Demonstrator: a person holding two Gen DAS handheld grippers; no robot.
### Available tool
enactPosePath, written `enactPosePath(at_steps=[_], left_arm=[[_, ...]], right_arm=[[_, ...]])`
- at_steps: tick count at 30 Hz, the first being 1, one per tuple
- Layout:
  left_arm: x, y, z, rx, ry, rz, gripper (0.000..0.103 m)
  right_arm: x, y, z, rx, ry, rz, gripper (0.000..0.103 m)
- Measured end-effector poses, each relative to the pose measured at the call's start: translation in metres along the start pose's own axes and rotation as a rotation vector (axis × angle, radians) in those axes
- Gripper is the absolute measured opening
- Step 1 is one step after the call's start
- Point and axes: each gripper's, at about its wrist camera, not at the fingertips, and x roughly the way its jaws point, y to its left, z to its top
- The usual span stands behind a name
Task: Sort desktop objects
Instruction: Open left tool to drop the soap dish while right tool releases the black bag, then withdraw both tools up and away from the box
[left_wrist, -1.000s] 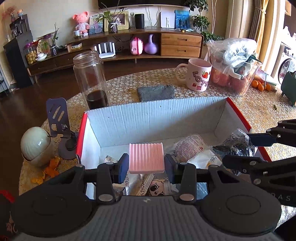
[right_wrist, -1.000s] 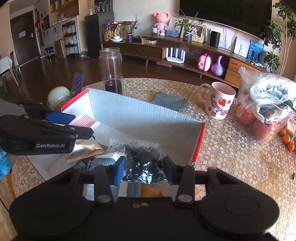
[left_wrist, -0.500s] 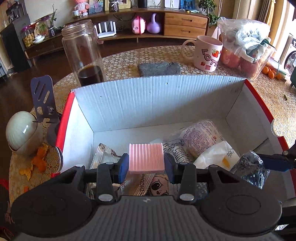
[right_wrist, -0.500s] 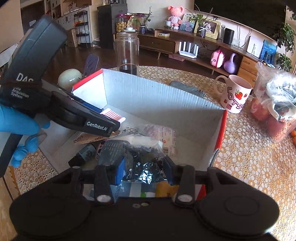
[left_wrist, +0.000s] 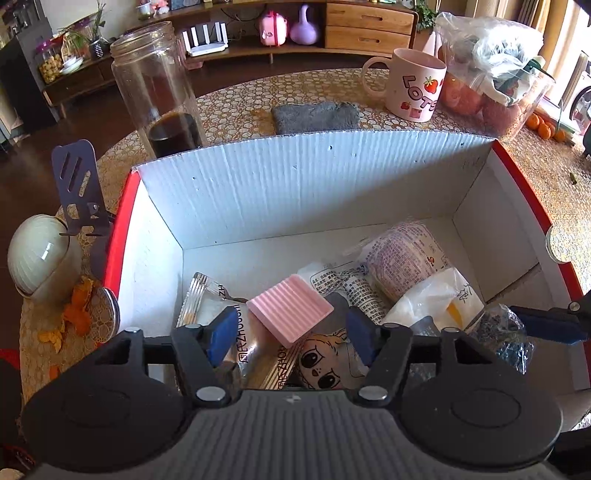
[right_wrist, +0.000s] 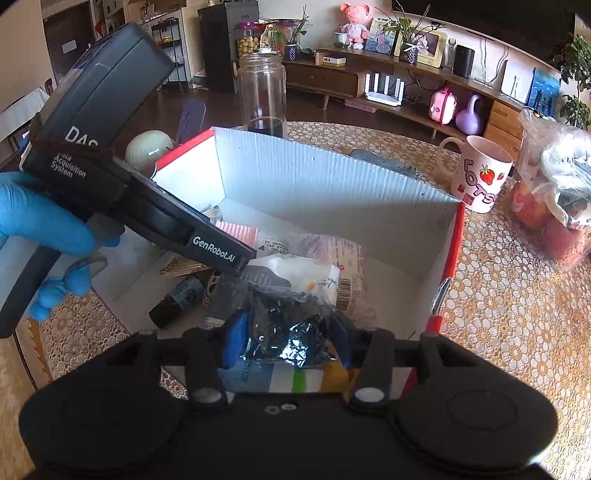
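Note:
A white cardboard box with red outer sides stands on the table and holds several snack packets. My left gripper is open over the box; a pink ribbed block lies tilted on the packets between its fingers, free of them. My right gripper is shut on a clear crinkly bag of dark bits, over the box's near right part. That bag also shows in the left wrist view. The left gripper's body shows in the right wrist view.
A tall glass jar with dark liquid stands behind the box's left corner. A grey cloth, a pink strawberry mug and a bagged fruit container sit behind the box. A white round lidded pot and a purple stand are to the left.
My left gripper has opened and let go of the pink block, which dropped tilted onto the packets. Both grippers moved lower and further into the box; the right still holds the bag.

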Motion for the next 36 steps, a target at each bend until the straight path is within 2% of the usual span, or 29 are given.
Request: enactPosePath(at_steps=[3,6,14,20,22,25,27,31,35,36], left_arm=[[-0.003,0.001,0.0,-0.019,-0.005,-0.006,0.067],[-0.007,0.0,-0.002,-0.024,-0.016,0.001,0.067],[-0.029,-0.006,-0.009,-0.043,-0.071,0.007,0.072],[-0.058,-0.015,-0.018,-0.053,-0.146,0.021,0.073],[-0.068,-0.019,-0.022,-0.047,-0.174,0.027,0.078],[-0.079,-0.021,-0.027,-0.056,-0.202,0.024,0.079],[-0.085,-0.023,-0.031,-0.059,-0.216,0.028,0.083],[-0.096,-0.028,-0.041,-0.058,-0.256,0.058,0.085],[-0.102,-0.028,-0.05,-0.071,-0.274,0.057,0.093],[-0.103,-0.028,-0.052,-0.072,-0.275,0.06,0.098]], right_arm=[[-0.001,0.0,-0.001,-0.003,-0.004,-0.004,0.054],[-0.004,-0.001,-0.002,0.001,-0.017,-0.008,0.068],[-0.018,0.001,-0.002,-0.004,-0.042,0.012,0.07],[-0.036,0.002,-0.004,-0.009,-0.09,0.033,0.079],[-0.042,0.003,-0.005,-0.017,-0.104,0.033,0.08],[-0.049,0.002,-0.007,-0.02,-0.115,0.034,0.084],[-0.053,0.0,-0.009,-0.01,-0.125,0.033,0.085],[-0.06,-0.003,-0.011,0.012,-0.141,0.046,0.087],[-0.068,-0.004,-0.016,0.014,-0.169,0.068,0.091],[-0.069,-0.005,-0.017,0.015,-0.174,0.072,0.093]])
